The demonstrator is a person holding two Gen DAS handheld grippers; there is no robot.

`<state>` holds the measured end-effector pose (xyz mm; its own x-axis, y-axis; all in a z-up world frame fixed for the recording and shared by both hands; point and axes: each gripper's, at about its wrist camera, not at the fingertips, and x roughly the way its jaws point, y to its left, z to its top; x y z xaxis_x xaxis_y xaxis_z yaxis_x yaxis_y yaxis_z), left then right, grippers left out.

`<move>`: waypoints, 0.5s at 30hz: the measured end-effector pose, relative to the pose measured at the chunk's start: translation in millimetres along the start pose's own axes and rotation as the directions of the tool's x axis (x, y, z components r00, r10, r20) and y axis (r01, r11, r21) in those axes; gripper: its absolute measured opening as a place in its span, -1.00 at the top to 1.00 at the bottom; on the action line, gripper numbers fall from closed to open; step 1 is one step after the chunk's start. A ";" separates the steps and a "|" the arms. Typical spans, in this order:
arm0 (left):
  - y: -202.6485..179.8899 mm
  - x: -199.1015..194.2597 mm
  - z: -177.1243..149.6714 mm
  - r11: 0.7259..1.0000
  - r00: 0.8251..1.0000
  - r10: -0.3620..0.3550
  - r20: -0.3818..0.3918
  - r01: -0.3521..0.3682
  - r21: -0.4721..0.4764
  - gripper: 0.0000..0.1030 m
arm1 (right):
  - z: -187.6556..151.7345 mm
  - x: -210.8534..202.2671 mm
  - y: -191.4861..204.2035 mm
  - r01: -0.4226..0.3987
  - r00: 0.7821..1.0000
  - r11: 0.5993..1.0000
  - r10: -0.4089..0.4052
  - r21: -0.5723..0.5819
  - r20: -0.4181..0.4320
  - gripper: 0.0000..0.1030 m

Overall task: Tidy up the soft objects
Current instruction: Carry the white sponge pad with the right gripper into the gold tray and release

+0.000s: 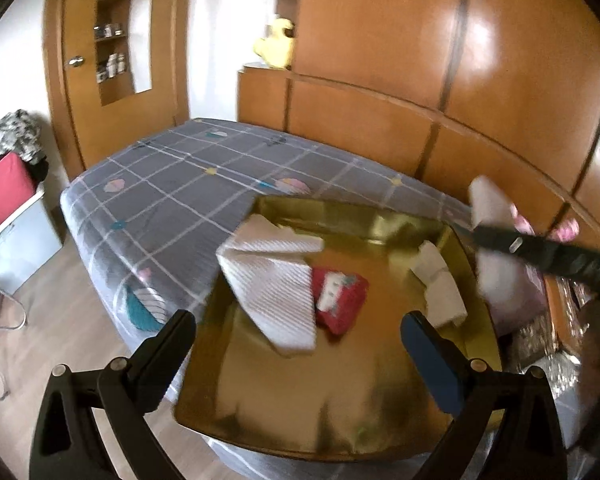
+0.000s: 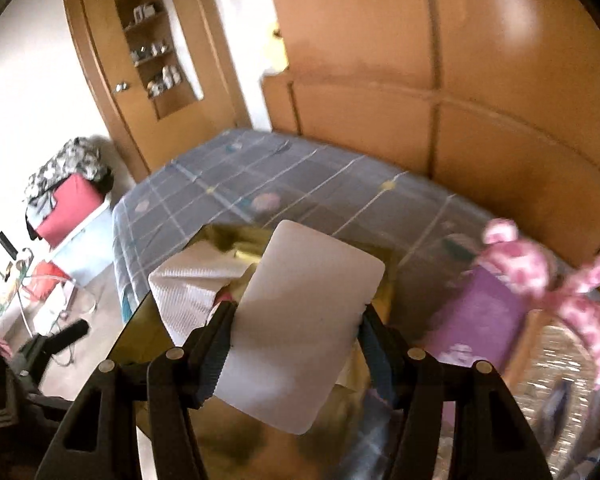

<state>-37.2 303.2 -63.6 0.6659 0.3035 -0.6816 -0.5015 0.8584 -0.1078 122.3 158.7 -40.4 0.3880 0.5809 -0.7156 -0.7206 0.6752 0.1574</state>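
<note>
Two black hand-held grippers work over a shiny gold rectangular tray (image 1: 380,224) that rests on the near corner of a bed with a grey checked sheet (image 1: 172,184). The right gripper (image 2: 292,330) has its jaws about halfway apart and pressed against the two long edges of a flat white rectangular pad with rounded corners (image 2: 304,312), which it holds tilted above the tray's near end. In the left wrist view the same pad (image 1: 488,200) shows at the right edge, blurred, at the tip of the right gripper's black finger (image 1: 540,248), beyond the tray's right rim.

The left gripper (image 1: 298,330) hangs with its jaws spread wide and nothing between them, above the near half of the tray. Its blue-lined right pad (image 1: 432,356) and its black left finger (image 1: 168,344) touch nothing.

Inside the tray lie three soft items: a white ribbed folded cloth (image 1: 276,280) draped over the left rim, a small red knitted piece with white and green trim (image 1: 340,300) just beside it at the middle, and a pale cream folded cloth (image 1: 440,284) against the right wall.

To the right of the tray, on the bed, sits a pink-and-white spotted plush toy (image 2: 540,280) beside a purple flat item (image 2: 480,320). A glossy wooden wardrobe (image 1: 420,60) stands behind the bed, and a yellow plush toy (image 1: 276,44) sits on a ledge beside it.
</note>
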 end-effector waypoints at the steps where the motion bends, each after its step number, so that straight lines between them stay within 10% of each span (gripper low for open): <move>1: 4.2 -0.3 1.7 1.000 1.000 0.004 0.004 -0.004 -0.011 -0.99 | 2.3 12.8 4.3 -0.002 1.000 1.000 0.002 -0.003 -0.017 -0.20; 15: 21.5 1.4 5.9 0.997 1.000 0.012 0.012 -0.011 -0.070 -0.99 | -0.3 54.7 0.2 -0.017 0.993 0.994 0.029 0.104 -0.112 -0.58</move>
<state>-43.8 324.5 -62.6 0.6665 0.3183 -0.6742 -0.5461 0.8241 -0.1508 143.2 190.5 -79.7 0.3007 0.5457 -0.7822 -0.6636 0.7087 0.2393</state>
